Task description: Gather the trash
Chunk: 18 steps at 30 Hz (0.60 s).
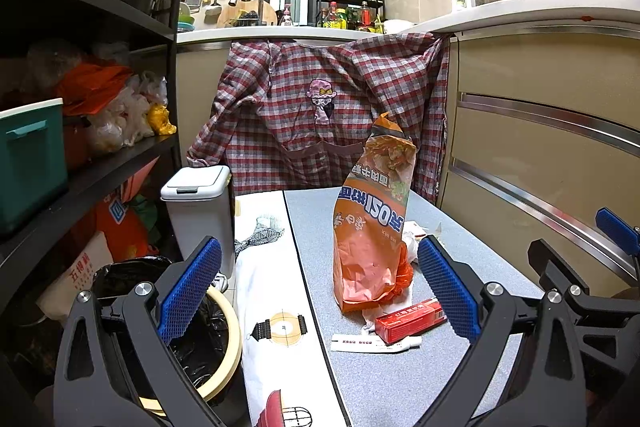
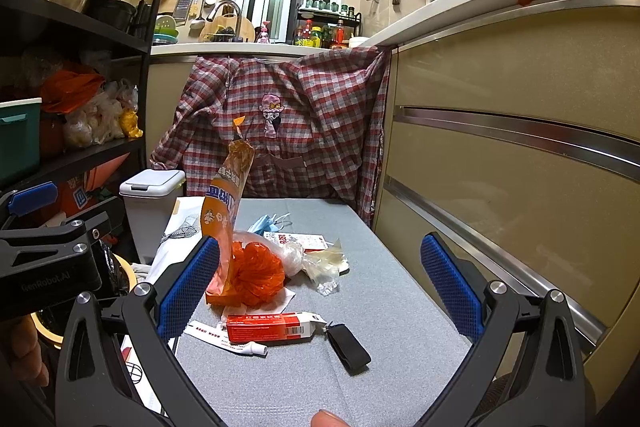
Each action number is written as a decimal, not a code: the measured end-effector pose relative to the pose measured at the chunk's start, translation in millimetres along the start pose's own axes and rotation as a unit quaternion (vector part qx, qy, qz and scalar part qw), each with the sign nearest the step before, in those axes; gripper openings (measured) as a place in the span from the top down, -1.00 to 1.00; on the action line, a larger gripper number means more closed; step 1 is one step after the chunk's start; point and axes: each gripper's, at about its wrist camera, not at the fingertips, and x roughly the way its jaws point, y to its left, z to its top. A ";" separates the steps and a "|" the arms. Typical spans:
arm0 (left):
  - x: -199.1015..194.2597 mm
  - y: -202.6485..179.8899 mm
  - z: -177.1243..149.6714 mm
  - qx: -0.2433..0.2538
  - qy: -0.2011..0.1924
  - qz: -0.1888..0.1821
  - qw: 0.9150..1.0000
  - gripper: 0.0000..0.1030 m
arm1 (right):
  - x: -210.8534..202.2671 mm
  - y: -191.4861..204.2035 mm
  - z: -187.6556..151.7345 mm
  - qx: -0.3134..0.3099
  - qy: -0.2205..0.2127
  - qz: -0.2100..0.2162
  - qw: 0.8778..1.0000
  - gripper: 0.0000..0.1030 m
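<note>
Trash lies on a grey tabletop (image 1: 400, 379) (image 2: 400, 307). A tall orange snack bag (image 1: 372, 227) (image 2: 226, 211) stands upright. Beside it are a crumpled orange net (image 2: 256, 275), clear plastic wrap (image 2: 320, 263), a blue face mask (image 2: 266, 225), a red box (image 1: 408, 321) (image 2: 272, 327), a white tube (image 1: 372, 343) (image 2: 228, 339) and a black strap (image 2: 348, 347). My left gripper (image 1: 320, 291) is open, short of the bag. My right gripper (image 2: 320, 287) is open above the trash. A bin with a black liner (image 1: 200, 339) stands left of the table.
A white lidded bin (image 1: 200, 211) (image 2: 152, 211) stands at the table's far left. A plaid shirt (image 1: 320, 107) hangs behind the table. Cabinet drawers (image 2: 520, 187) run close along the right. Black shelves with bags (image 1: 100, 99) fill the left. A patterned cloth (image 1: 276, 307) covers the table's left edge.
</note>
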 end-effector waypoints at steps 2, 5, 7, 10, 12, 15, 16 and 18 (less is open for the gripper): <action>-0.3 -0.5 -0.2 0.000 0.000 0.000 1.000 -0.85 | 0.1 0.4 0.2 -0.001 -0.001 -0.001 1.000 -0.91; -0.2 -0.8 -0.2 0.000 0.000 0.001 1.000 -0.85 | 0.0 0.0 0.7 0.000 0.000 0.000 1.000 -0.91; -0.2 -0.6 -0.1 0.000 0.000 0.000 1.000 -0.85 | -0.1 0.2 0.4 0.000 0.000 0.000 1.000 -0.91; -0.1 -0.7 0.0 0.000 0.000 0.000 1.000 -0.85 | -1.2 0.4 0.8 0.000 -0.001 0.000 1.000 -0.91; -0.3 -0.8 -0.1 0.000 0.000 0.000 1.000 -0.85 | -1.8 0.4 0.9 0.000 -0.001 0.000 1.000 -0.91; -0.3 -0.9 0.0 0.000 0.000 0.000 1.000 -0.85 | -1.7 0.4 0.9 0.000 -0.001 0.000 1.000 -0.91; -0.1 -1.0 0.1 0.000 -0.001 0.000 1.000 -0.85 | -1.9 0.4 0.8 0.000 -0.001 0.000 1.000 -0.91; -0.3 -1.0 0.0 0.001 0.000 0.000 1.000 -0.85 | -1.8 0.7 1.0 0.000 -0.002 -0.001 1.000 -0.91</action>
